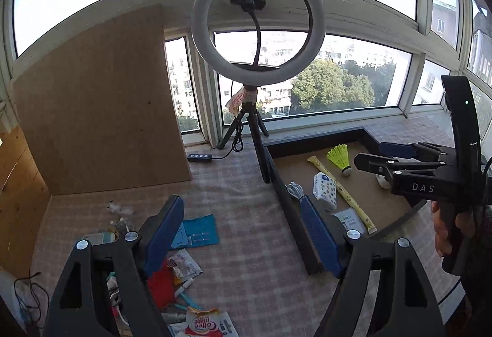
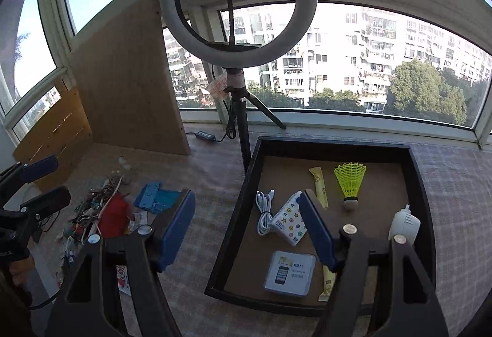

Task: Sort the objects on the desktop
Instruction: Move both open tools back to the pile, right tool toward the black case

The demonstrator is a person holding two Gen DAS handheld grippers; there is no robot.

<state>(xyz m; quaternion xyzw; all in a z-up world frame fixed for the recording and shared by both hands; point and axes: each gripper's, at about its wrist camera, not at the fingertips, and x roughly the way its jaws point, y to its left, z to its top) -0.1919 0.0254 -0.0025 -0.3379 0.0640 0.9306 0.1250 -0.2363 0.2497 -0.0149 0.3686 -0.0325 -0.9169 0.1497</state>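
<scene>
"Coffee mate" reads on a sachet [image 1: 201, 323] in our cluttered pile; "DAS" marks our right gripper [image 1: 373, 157]. Both it and our left gripper [image 1: 243, 232] hover wide open, empty, above the black tray [image 2: 332, 142] holding a yellow shuttlecock [image 2: 350, 180].
</scene>
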